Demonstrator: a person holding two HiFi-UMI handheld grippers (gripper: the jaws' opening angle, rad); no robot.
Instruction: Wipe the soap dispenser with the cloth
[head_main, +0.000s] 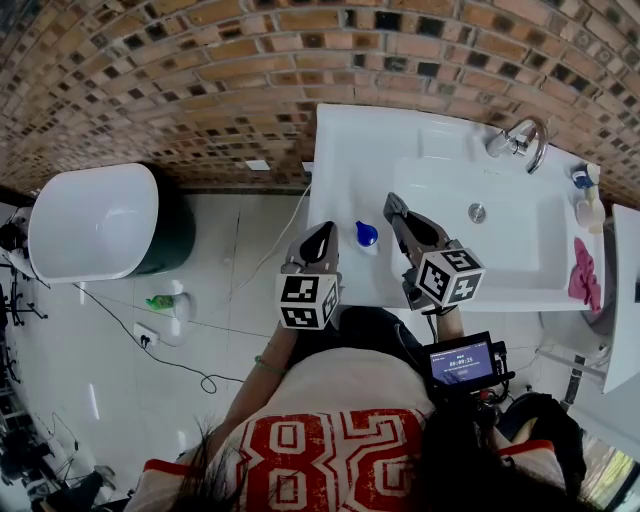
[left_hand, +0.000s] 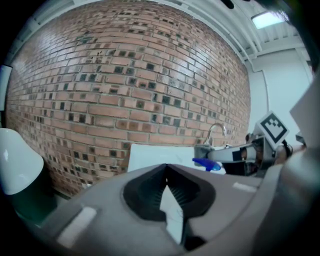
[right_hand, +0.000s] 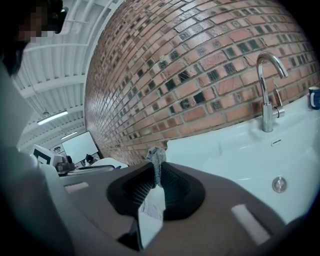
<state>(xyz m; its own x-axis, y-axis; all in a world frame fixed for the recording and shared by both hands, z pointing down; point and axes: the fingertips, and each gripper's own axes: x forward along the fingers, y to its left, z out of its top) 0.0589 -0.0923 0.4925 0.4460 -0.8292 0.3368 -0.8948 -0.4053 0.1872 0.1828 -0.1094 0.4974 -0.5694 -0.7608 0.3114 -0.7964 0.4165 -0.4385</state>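
The soap dispenser (head_main: 366, 234) shows its blue pump head on the front left of the white sink counter (head_main: 345, 140). My left gripper (head_main: 324, 230) hovers just left of it with its jaws shut and nothing between them. My right gripper (head_main: 392, 202) hovers just right of the dispenser. In the right gripper view this gripper (right_hand: 156, 161) is shut on a small grey fold of cloth (right_hand: 156, 156) that pokes up between the jaws. The left gripper view has the blue nozzle (left_hand: 206, 163) ahead of the left gripper (left_hand: 166, 168), beside the right gripper (left_hand: 235, 153).
A chrome faucet (head_main: 522, 140) stands behind the basin, whose drain (head_main: 477, 212) sits mid-bowl. A pink cloth (head_main: 583, 272) and small items (head_main: 586, 195) lie at the counter's right end. A white rounded bin (head_main: 95, 220) stands on the floor at left, under the brick wall (head_main: 200, 90).
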